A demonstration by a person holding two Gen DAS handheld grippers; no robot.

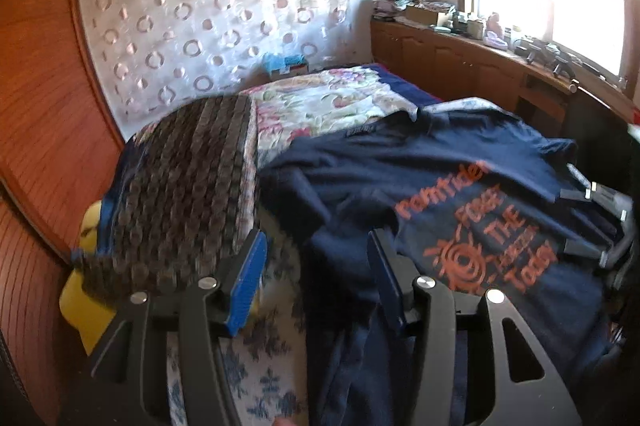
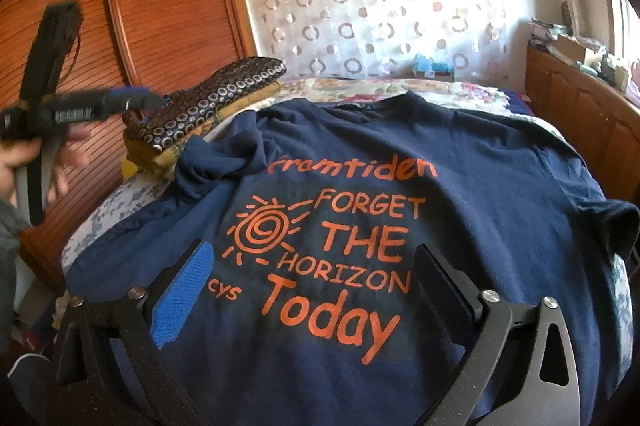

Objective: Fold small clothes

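— Where's the shirt?
— The navy T-shirt (image 2: 400, 161) lies spread on the bed (image 1: 320, 101), orange print up, left sleeve bunched beside the folded patterned cloth (image 2: 216, 97).
— And the grippers?
— The right gripper (image 2: 316, 290) hovers spread over the print; the left gripper (image 1: 316, 278), also spread, hangs at the shirt's left edge.

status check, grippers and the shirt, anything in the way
Left gripper open, empty. Right gripper open above navy t-shirt with orange print, spread flat, unfolded, left sleeve bunched. Dark circle-patterned cushion beside the sleeve.
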